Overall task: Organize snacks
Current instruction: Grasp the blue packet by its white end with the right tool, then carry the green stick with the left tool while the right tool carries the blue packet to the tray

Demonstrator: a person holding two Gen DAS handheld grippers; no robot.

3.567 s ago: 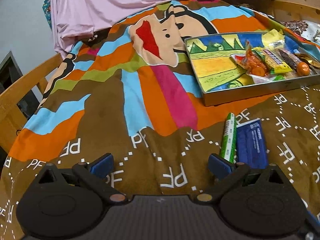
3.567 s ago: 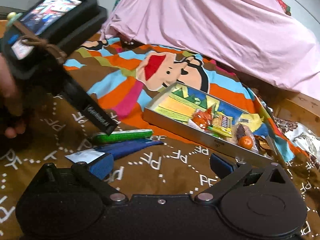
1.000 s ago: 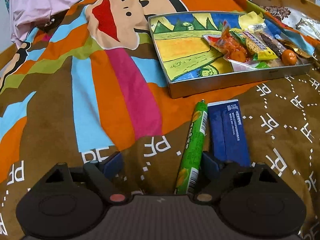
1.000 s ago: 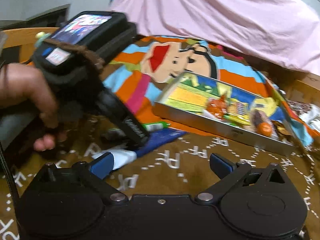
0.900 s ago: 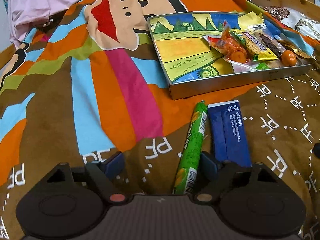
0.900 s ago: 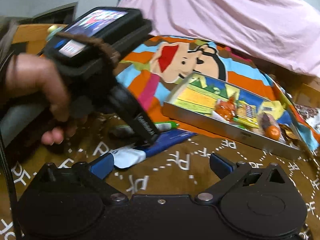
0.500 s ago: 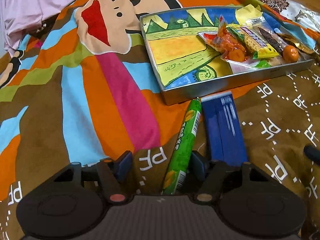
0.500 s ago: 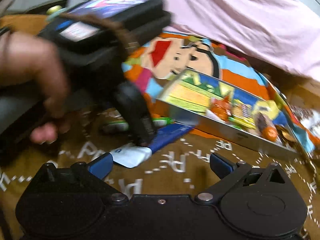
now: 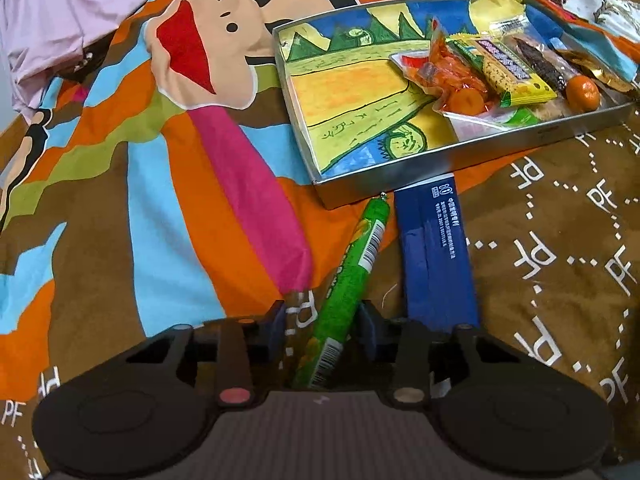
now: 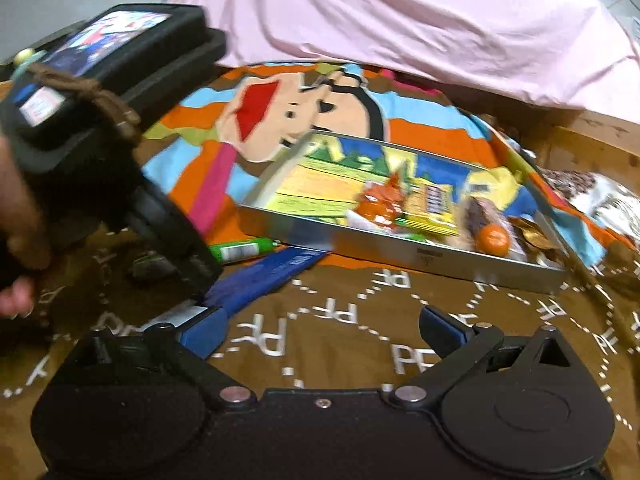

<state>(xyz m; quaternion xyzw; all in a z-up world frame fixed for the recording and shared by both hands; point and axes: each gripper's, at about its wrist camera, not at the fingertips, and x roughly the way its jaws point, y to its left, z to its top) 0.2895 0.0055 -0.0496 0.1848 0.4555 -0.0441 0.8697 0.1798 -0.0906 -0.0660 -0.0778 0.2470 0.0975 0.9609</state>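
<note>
Sausage stick (image 9: 352,272), green wrapper w/ barcode label, lies on the blanket (image 9: 120,280) just short of the near wall of the metal tray (image 9: 460,160), its clipped tip almost touching that wall. Near end sits between the fingers of the left gripper (image 9: 322,326). Jaws closing on it; right pad looks to be against the wrapper, left pad has a sliver of gap, so not yet a firm grip.

Handling, as judged: light, slim, round. Film casing likely slick, and the stick may bend a bit if held by one end only. Being round, it could roll or swing between flat pads. Present hold is at the near end, so the far end would droop on lifting. Better taken nearer mid-length, across the width, moderate squeeze; too hard may burst the casing.

Blue packet (image 9: 436,256), flat, lies just beside the stick on its right, far end touching or tucked under the tray wall. Flat and thin: prob. hard to pinch off soft bedding.

Tray holds other snacks bunched at its right end, incl. a small orange (image 9: 582,94); left half bare.

Right gripper (image 10: 322,330) hovers over the blanket nearer the tray's right part, jaws wide apart, nothing between them.
</note>
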